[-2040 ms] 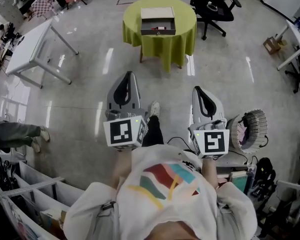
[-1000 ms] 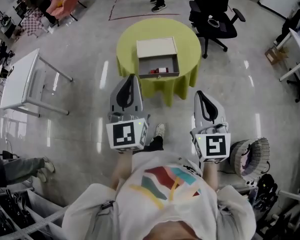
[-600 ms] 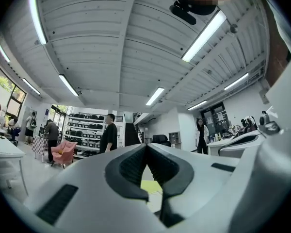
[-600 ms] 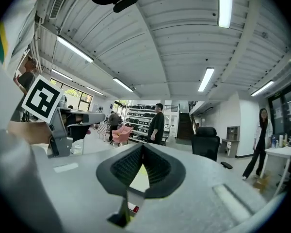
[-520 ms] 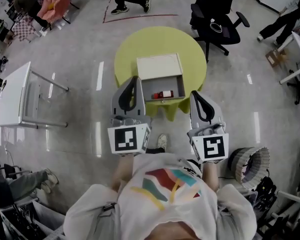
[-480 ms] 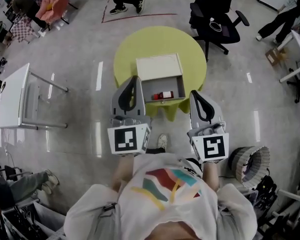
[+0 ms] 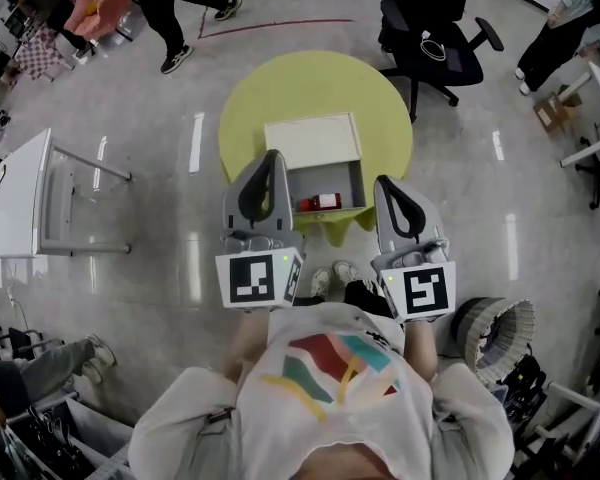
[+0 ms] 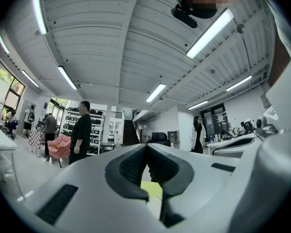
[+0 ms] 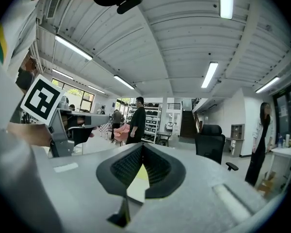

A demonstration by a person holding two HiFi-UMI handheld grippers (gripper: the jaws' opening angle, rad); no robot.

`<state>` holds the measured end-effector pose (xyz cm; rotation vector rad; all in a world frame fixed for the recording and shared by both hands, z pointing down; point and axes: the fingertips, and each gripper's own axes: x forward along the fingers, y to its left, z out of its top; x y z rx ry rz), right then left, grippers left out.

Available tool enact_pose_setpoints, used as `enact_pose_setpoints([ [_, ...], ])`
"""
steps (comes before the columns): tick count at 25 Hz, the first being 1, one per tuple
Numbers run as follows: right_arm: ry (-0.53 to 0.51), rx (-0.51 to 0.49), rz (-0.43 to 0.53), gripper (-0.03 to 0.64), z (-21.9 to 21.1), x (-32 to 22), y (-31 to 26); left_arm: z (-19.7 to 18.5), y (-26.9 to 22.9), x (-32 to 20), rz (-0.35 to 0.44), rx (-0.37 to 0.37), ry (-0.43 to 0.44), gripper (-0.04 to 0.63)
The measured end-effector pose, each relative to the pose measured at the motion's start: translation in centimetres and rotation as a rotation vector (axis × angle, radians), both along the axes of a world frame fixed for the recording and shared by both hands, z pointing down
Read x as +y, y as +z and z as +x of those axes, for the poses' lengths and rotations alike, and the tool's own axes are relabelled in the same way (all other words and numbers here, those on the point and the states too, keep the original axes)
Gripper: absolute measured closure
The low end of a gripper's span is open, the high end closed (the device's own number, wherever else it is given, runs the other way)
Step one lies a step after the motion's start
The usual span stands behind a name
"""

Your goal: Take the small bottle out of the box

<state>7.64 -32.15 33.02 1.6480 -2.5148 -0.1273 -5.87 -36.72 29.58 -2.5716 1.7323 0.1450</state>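
Small bottle (image 7: 321, 202) in box (image 7: 325, 179) (untouched)

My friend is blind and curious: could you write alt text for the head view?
From above, a person holds a left gripper and right gripper, both shut and empty, near a round yellow-green table. On it, an open box holds a small red bottle.
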Motion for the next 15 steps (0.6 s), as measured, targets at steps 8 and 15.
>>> enact_pose_setpoints([
  [8, -0.05, -0.035, 0.033, 0.612, 2.1, -2.0, -1.5, 1.8, -1.3, -1.1, 0.035, -0.002, -0.04, 0.581],
  [15, -0.079, -0.047, 0.032, 0.612, 2.5, -3.2, -1.5, 2.3, -2.1, -2.1, 0.06, -0.004, -0.051, 0.581],
])
